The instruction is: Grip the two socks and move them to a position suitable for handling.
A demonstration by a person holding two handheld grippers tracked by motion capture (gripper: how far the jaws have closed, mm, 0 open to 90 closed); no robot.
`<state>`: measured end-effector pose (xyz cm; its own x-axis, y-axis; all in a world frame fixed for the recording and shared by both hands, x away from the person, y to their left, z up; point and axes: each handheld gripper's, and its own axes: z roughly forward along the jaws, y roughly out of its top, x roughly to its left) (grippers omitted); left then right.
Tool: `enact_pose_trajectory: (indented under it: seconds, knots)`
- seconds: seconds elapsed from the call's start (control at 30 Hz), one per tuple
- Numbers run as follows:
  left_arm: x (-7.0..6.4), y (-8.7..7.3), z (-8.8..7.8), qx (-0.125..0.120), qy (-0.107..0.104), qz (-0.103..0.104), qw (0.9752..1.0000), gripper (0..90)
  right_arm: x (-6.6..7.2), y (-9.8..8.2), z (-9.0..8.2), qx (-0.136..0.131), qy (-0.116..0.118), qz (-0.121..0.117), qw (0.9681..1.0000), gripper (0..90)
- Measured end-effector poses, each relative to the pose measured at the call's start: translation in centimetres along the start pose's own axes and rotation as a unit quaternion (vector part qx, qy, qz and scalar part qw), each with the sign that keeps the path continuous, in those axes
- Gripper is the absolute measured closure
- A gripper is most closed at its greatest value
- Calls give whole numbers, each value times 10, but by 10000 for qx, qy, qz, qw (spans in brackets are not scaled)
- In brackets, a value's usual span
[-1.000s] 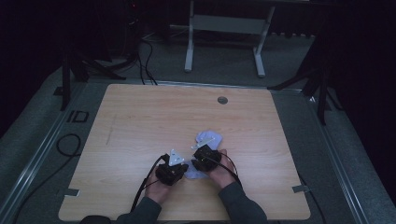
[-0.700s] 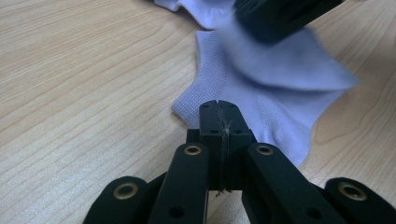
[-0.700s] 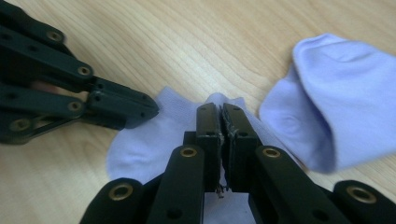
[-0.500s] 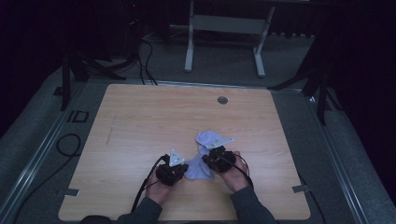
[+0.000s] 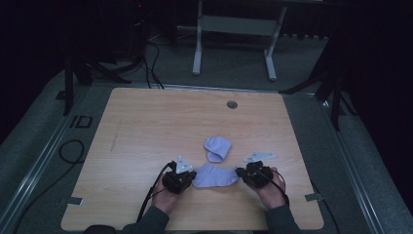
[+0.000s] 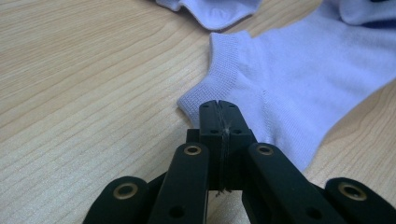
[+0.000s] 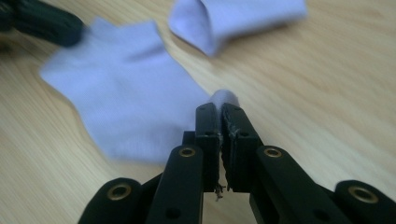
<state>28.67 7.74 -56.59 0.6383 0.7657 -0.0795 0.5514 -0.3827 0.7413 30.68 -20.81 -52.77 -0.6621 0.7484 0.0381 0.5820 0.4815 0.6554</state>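
Two lavender socks lie on the wooden table (image 5: pixel 146 126). One sock (image 5: pixel 215 176) is stretched flat between my two grippers near the front edge. My left gripper (image 5: pixel 191 179) is shut on its left end, with the fabric (image 6: pixel 299 74) running out past the pinched jaws (image 6: pixel 219 108). My right gripper (image 5: pixel 240 174) is shut on the other end; its jaws have just been closing, and a nub of sock (image 7: pixel 225 97) bulges above their tips (image 7: pixel 220 112). The second sock (image 5: pixel 217 147) lies folded just beyond, apart from both grippers (image 6: pixel 215 9) (image 7: pixel 233 18).
A round grommet (image 5: pixel 232 104) sits in the table near its far edge. Tape strips mark the front corners (image 5: pixel 73 200) (image 5: pixel 311 197). Cables (image 5: pixel 68 151) lie on the floor at the left, and a metal stand (image 5: pixel 234 44) is beyond the table.
My right gripper has moved to the right with the sock's end, drawing the sock out flat and away from the second sock. The left gripper has stayed put.
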Motion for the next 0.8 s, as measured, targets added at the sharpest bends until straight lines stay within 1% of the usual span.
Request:
enact_pose_trajectory:
  seconds: [0.07, 0.13, 0.2, 0.3, 0.37, 0.43, 0.57, 0.67, 0.8]
  knots:
    - [0, 0, 0, 2, 3, 7, 10000, 899, -6, -8, -2, 52, -44, 61, 10000, 856]
    - [0, 0, 0, -1, -5, -1, 10000, 899, -10, -15, -3, 143, -177, 126, 9997, 853]
    - [0, 0, 0, 0, -4, -3, 10000, 899, -14, -21, -7, 157, -200, 236, 9994, 853]
    - [0, 0, 0, -1, -3, -5, 10000, 899, -17, -26, -14, 107, -283, 330, 9990, 847]
    - [0, 0, 0, 0, -1, -8, 10000, 899, -17, -24, -19, -12, -315, 374, 9988, 844]
    - [0, 0, 0, 0, -1, -11, 10000, 899, -14, -19, -24, -144, -304, 334, 9989, 840]
    - [0, 0, 0, 2, 2, -16, 10000, 898, 0, -3, -24, -354, -225, 67, 9991, 841]
    - [0, 0, 0, 6, -4, -25, 10000, 898, 11, 9, -17, -410, -137, -52, 9991, 849]
    - [0, 0, 0, 13, -3, -39, 10000, 897, 22, 18, -2, -337, -10, -254, 9991, 849]
